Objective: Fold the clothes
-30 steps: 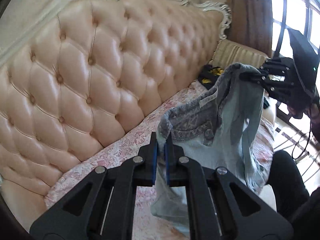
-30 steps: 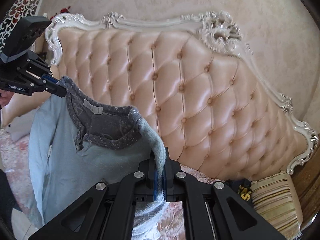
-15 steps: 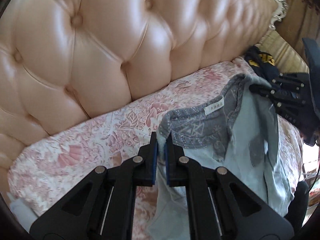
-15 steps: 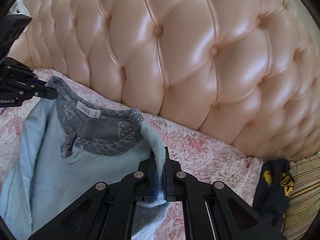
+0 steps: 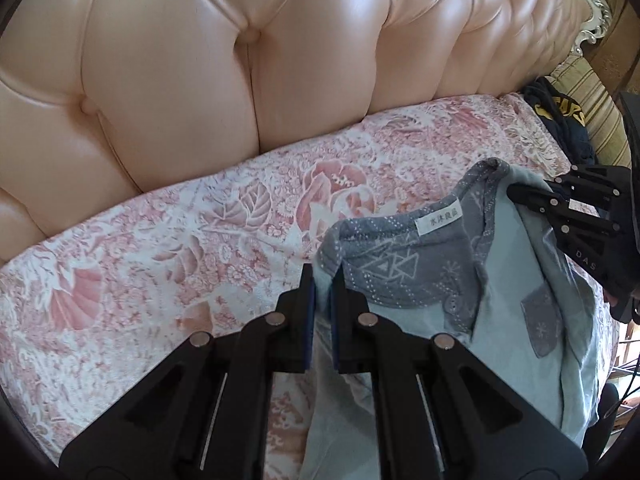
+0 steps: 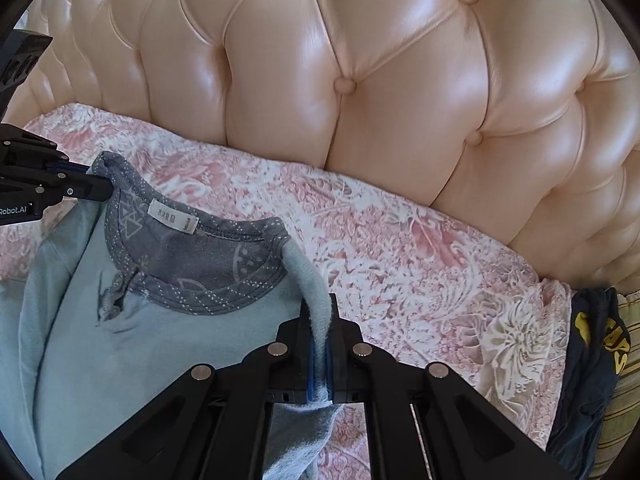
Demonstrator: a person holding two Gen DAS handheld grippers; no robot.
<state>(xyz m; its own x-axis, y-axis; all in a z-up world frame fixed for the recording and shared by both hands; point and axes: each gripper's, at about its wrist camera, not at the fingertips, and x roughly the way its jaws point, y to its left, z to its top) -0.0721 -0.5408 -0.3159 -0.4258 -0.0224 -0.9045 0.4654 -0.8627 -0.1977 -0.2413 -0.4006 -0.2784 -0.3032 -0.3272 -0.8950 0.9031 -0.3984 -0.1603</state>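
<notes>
A pale blue top (image 5: 508, 320) (image 6: 152, 340) with a grey patterned collar and a white neck label is stretched between my two grippers, low over the floral seat cover. My left gripper (image 5: 323, 280) is shut on one shoulder of the top; the right wrist view shows it at the left edge (image 6: 96, 188). My right gripper (image 6: 319, 312) is shut on the other shoulder, a fold of fabric standing between its blue pads; it also appears in the left wrist view at the right (image 5: 520, 194). The lower part of the top is hidden under the grippers.
A pink floral cover (image 5: 200, 248) (image 6: 420, 280) lies on the seat of a tufted peach leather sofa back (image 5: 280, 60) (image 6: 360, 80). A dark navy garment with yellow print (image 5: 568, 120) (image 6: 592, 360) rests against a striped cushion (image 5: 592, 92) at the sofa's end.
Both grippers have come down with the top, from hanging high in front of the sofa back to just above the floral seat. Both stay shut on the shoulders.
</notes>
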